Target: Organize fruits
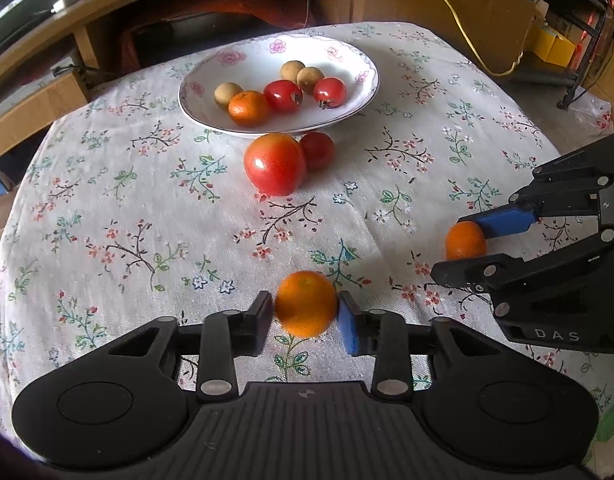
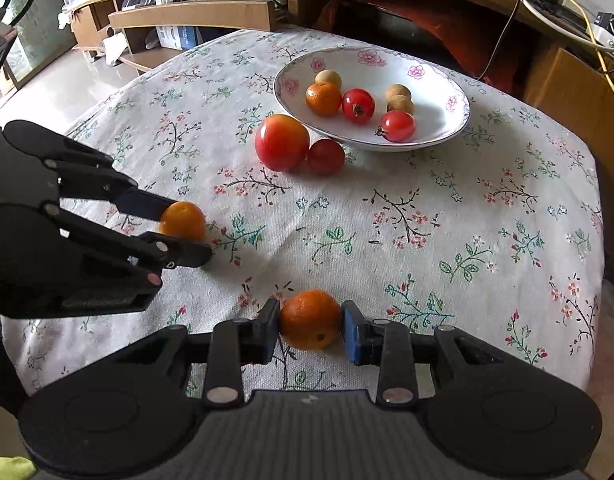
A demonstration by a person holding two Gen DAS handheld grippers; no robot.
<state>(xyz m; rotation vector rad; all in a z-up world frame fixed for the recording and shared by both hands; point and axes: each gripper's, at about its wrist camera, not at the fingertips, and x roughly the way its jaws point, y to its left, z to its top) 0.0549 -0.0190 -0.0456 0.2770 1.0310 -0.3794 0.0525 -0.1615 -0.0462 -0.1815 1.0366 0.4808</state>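
Table (image 1: 107, 208) under its flowered cloth carries the white dish (image 1: 359, 92), already holding an orange, two small tomatoes and three brown fruits, with a big tomato (image 1: 274, 164) and a little one (image 1: 317, 150) touching each other just in front of its rim. I judge I am at the pickup step: my left tool (image 1: 305, 312) is clenched on one orange (image 1: 305, 304) and my right tool (image 2: 311, 326) is clenched on another orange (image 2: 311, 319), both low over the near cloth and well apart from the dish. Next I should lift and carry each forward to the dish, clearing the two tomatoes.
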